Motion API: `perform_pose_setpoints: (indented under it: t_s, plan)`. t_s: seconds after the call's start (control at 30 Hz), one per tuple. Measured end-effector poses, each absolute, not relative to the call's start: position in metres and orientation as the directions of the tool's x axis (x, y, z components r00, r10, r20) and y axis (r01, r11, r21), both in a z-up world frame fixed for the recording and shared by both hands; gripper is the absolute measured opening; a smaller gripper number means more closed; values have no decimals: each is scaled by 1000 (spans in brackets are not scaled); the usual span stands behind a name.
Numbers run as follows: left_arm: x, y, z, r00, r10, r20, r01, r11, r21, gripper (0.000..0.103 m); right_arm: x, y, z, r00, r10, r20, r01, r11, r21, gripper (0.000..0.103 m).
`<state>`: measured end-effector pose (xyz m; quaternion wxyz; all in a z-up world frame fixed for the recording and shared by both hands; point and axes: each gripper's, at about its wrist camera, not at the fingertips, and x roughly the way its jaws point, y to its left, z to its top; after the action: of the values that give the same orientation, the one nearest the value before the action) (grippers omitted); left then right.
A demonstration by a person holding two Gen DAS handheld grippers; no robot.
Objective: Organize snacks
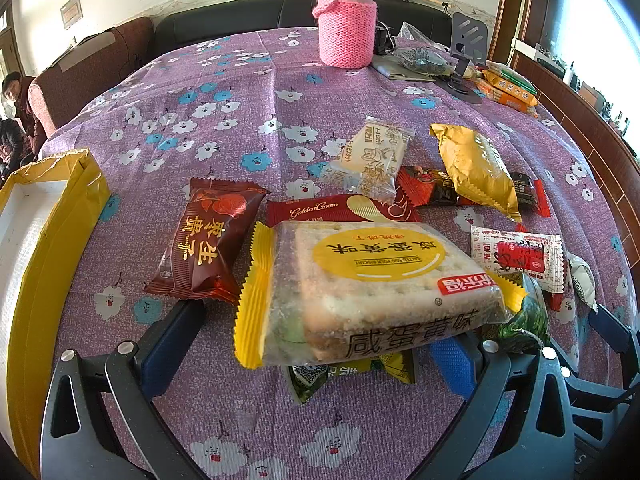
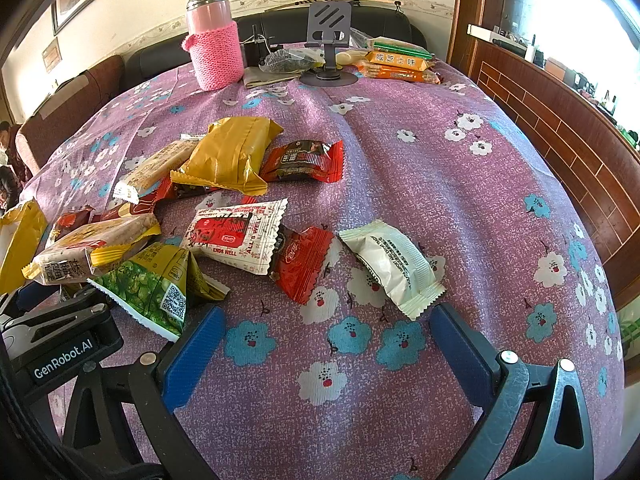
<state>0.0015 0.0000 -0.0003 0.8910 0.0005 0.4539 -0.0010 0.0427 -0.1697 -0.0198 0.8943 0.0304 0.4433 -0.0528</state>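
Writing "Salted Egg Yolk Biscuit" marks the biscuit pack [image 1: 372,288] at centre frame, above the spread left hand-held gripper [image 1: 316,344], grasp unclear. Right hand-held gripper [image 2: 328,340] gapes, grasping nothing, below a "GoldenCrown" packet [image 1: 320,210].

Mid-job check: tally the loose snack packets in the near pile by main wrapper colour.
Red or dark red packets: 4, possibly another hidden under the gold one
White or cream packets: 3
Gold packet: 1
Green packet: 1
Clear biscuit pack with yellow ends: 1
Total: 10

Black claw [image 2: 326,344] frames, blue pads [image 2: 195,356], silver screws [image 2: 507,356]
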Motion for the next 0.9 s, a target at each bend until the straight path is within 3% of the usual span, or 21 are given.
perform_pose_setpoints:
  t_s: [0.33, 0.7, 0.77, 0.9]
  plan:
    - [2, 2, 0, 578, -5, -816, 8, 1000, 0, 103, 43, -170, -19, 601, -68, -796, 121, 993, 7, 103]
    - [-26, 11, 3, 502, -90, -860, 165, 986, -7, 103, 35, -169, -18, 561, -59, -825, 124, 992, 13, 103]
    - [-35, 15, 5, 489, -115, -865, 180, 983, -29, 103, 32, -166, -19, 555, -64, -829, 125, 992, 7, 103]
    - [-60, 40, 16, 475, -251, -843, 176, 966, -188, 101, 18, -162, -19, 547, -57, -835, 105, 994, 1, 103]
